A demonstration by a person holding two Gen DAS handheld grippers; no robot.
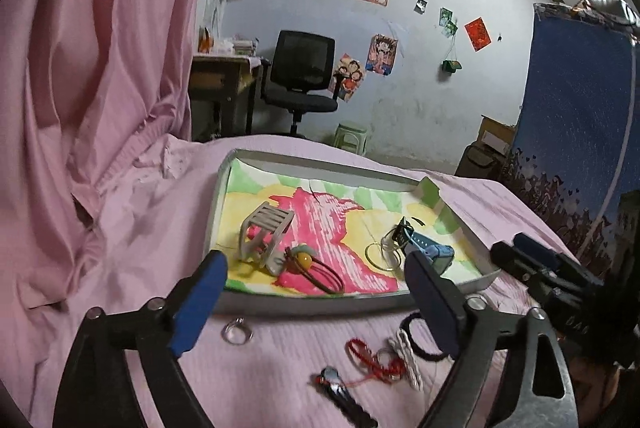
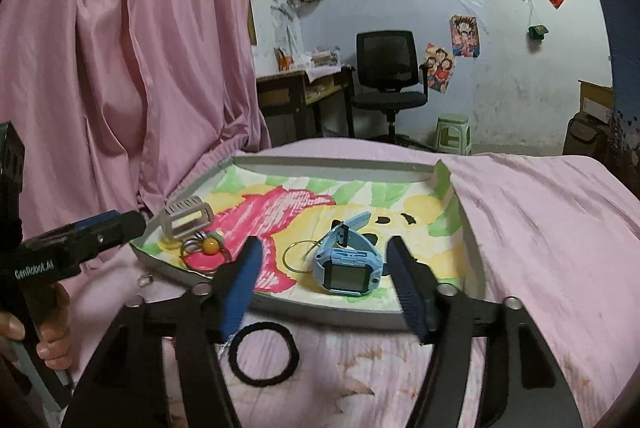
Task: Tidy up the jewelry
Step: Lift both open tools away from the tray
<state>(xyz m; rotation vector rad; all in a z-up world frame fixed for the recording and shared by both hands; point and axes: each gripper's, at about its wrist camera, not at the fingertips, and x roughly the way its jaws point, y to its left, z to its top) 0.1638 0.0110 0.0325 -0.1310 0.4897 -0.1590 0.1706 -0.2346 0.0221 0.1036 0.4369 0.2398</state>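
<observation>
Pink bedsheet (image 1: 132, 248), shallow tray (image 1: 304, 302) on it, desk and chair behind.

Left wrist: your left gripper (image 1: 316, 292) is spread, empty, low over the near tray rim. Ring (image 1: 237, 332) lies on the sheet just below, between the fingers; red cord (image 1: 372, 358) and hair tie (image 1: 424, 338) nearer the right finger. Centre on the ring, come down square, close slow.

Right wrist: right gripper (image 2: 324, 282) spread, empty. Watch (image 2: 346, 266) sits in the tray between the fingers; black tie (image 2: 264, 354) on the sheet beneath.
</observation>
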